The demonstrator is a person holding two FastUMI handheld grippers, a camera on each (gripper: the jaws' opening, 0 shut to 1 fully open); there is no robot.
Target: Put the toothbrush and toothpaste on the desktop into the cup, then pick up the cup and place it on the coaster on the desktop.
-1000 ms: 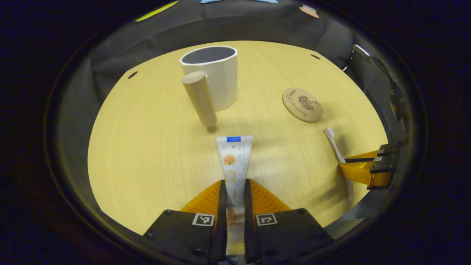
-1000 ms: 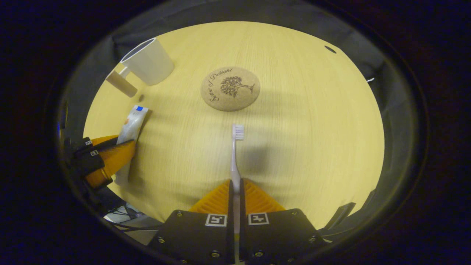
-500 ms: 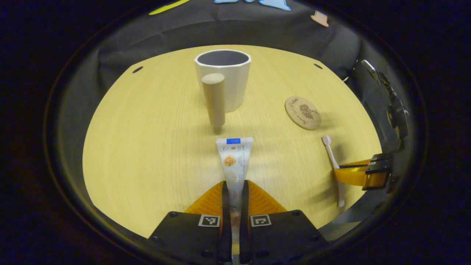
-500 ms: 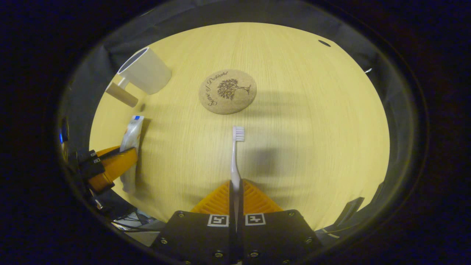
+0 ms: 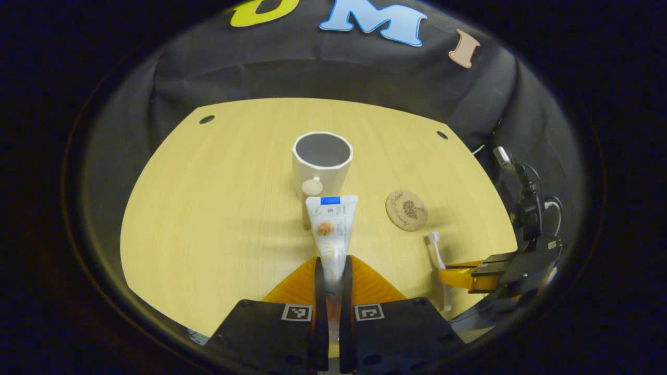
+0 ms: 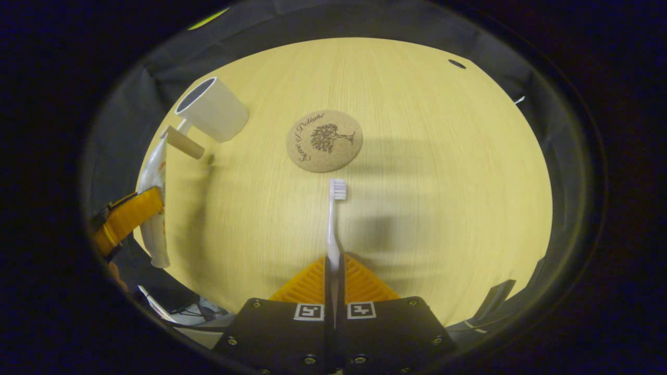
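My left gripper [image 5: 332,268] is shut on the white toothpaste tube [image 5: 330,229], held up above the desktop with its flat end pointing at the white cup [image 5: 321,165]. The cup has a wooden peg handle [image 5: 312,186] facing me. My right gripper [image 6: 333,265] is shut on the handle of the white toothbrush [image 6: 333,219], whose bristles point toward the round cork coaster [image 6: 324,140]. In the right gripper view the cup [image 6: 212,109] stands at the far left, with the left gripper [image 6: 127,219] and the tube [image 6: 152,208] below it. The right gripper [image 5: 461,275] and the toothbrush [image 5: 436,260] show at the right of the left gripper view.
The light wooden desktop [image 5: 219,198] is bounded by black cloth at the back and sides. The coaster [image 5: 406,210] lies right of the cup. Small dark holes [image 5: 207,119] mark the table's far corners. A cable and camera mount [image 5: 526,208] rise over the right gripper.
My left gripper has risen and pulled back with the toothpaste tube, so the cup looks smaller and farther. The right gripper keeps the toothbrush, almost still.
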